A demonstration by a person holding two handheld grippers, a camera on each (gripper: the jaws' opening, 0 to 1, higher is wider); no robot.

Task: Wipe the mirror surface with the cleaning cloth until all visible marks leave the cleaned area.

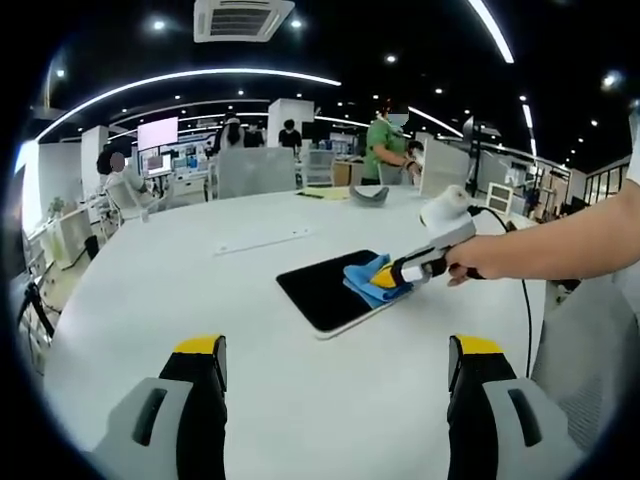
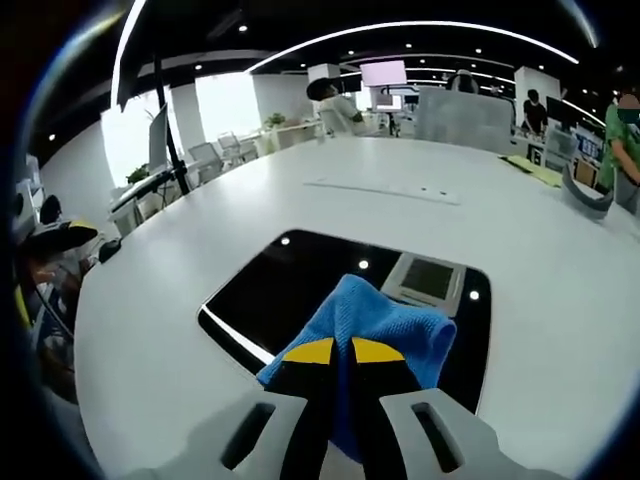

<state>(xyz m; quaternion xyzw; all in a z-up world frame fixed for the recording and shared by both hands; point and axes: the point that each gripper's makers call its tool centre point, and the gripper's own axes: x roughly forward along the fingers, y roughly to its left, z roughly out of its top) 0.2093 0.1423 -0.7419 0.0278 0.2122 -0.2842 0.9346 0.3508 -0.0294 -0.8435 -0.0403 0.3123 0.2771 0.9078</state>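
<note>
One mirror, one cleaning cloth, two grippers on one white table.

In the left gripper view, the left gripper [image 1: 338, 365] hovers above the near table [image 1: 200, 290] edge with jaws spread apart, gripping nothing. Toward the right edge lies one dark rectangular mirror [image 1: 325, 290]. One blue cleaning cloth [image 1: 368, 281] rests on its right portion, clamped by the right gripper [image 1: 392, 275], held in a hand [image 1: 466, 262]. In the right gripper view, both yellow-tipped jaws close together on the cloth [image 2: 385, 320].
</note>
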